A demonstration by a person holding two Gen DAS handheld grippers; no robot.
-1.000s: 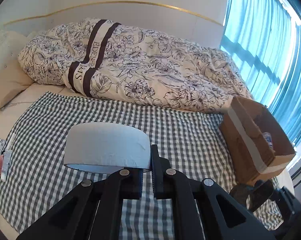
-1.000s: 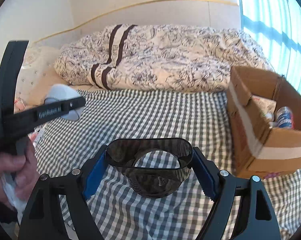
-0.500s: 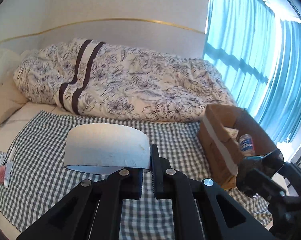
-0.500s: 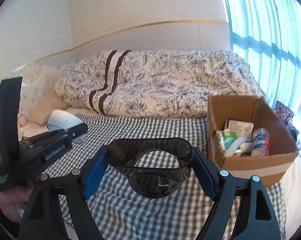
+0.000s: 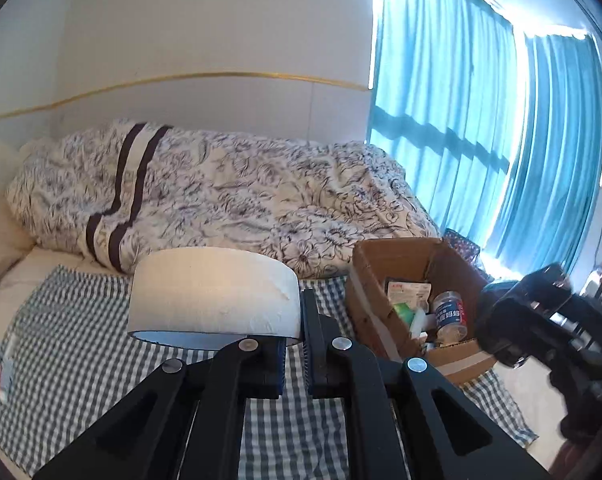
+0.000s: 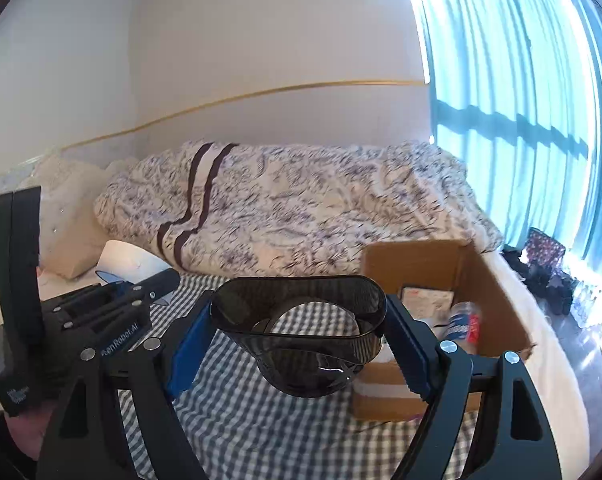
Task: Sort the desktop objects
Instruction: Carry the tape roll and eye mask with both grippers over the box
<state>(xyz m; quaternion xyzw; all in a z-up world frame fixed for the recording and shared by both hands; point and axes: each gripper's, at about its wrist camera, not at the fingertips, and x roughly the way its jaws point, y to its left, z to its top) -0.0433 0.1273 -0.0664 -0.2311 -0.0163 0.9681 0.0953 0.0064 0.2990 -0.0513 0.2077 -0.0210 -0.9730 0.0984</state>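
Two hand-held grippers carry objects above a checked cloth on a bed.

Left gripper (image 5: 293,360), its jaws almost together, pinches the wall of a wide white tape roll (image 5: 215,294). Right gripper (image 6: 297,344), jaws spread fairly wide, clamps a dark translucent oval plastic container (image 6: 301,336) between its blue pads (image 6: 185,352). Below both lies the green-and-white gingham cloth (image 5: 81,360). Further off, to the right on the cloth, stands an open brown cardboard box (image 6: 497,292) holding a small bottle with a red-and-blue label (image 5: 449,314) and packets. Behind it lies a crumpled floral duvet (image 5: 241,200), then a white wall and blue curtains (image 5: 481,120).
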